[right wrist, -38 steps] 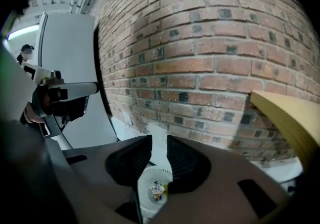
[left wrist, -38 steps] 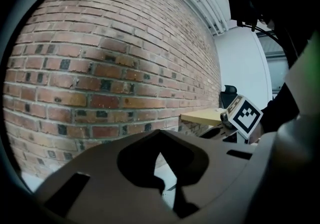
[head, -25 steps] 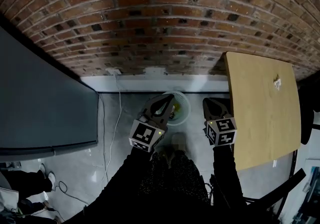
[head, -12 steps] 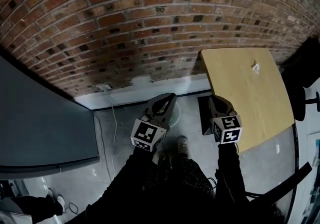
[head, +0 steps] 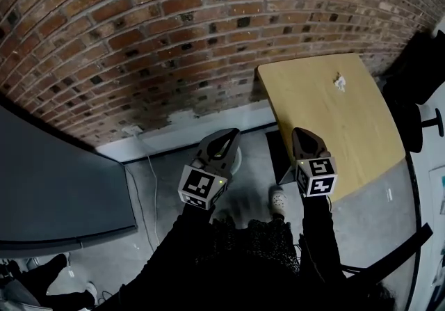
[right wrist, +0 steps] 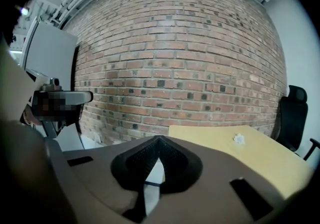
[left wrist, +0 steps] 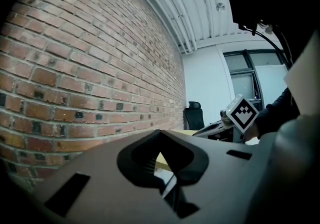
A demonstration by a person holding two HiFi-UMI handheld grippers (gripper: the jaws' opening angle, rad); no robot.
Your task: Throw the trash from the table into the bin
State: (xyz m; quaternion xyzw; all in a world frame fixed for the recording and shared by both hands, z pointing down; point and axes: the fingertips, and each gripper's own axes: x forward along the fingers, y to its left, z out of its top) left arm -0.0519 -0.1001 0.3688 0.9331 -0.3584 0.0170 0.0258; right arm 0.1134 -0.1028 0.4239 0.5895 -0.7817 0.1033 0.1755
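Both jaw pairs pressed together, nothing held. Left gripper (head: 226, 137) hangs over open floor; right gripper (head: 304, 134) at the table (head: 348, 136) edge. Paper scrap (head: 339, 81) lies far across the tabletop, near the brick wall (head: 174, 38).

A brick wall (head: 174, 38) closes off the far side. At right, a table (head: 327, 129) stands against it, its top open around one small scrap (head: 339, 82) near the wall. A dark panel (head: 55, 184) blocks the left. Open floor (head: 163, 163) lies between them, with a bin (head: 239, 158) on it. A chair (head: 417, 66) stands beyond the table.
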